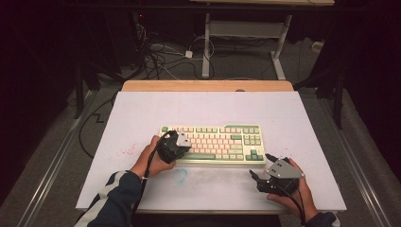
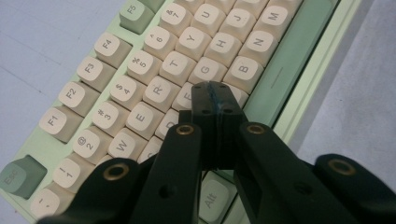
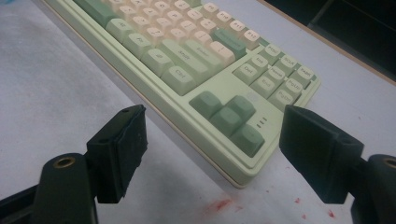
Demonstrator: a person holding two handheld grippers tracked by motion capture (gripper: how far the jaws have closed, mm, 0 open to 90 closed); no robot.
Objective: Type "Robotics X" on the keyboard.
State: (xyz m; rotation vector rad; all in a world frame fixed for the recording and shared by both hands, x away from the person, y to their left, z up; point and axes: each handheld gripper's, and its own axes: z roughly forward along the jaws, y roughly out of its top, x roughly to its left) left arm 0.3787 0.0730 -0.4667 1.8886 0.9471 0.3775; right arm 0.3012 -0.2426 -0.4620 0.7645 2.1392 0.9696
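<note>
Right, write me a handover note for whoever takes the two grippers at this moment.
Left gripper: jaws shut, nothing between them, tips over the keyboard letter keys, around F and V; contact can't be confirmed.
Right gripper: jaws open, empty, near the keyboard's front right corner, facing the arrow keys.
Keyboard lies flat mid-table on the white mat.
Done: left is lined up over the keys.
Left, probably: press with the shut tips; right has no grip yet.

We see a keyboard (image 2: 196,51) of matt plastic, its keycaps smooth. The table (image 1: 142,113) wears a matt white sheet, stained red, over a wooden edge (image 1: 208,85). The gripper pads (image 3: 133,140) look rough.
</note>
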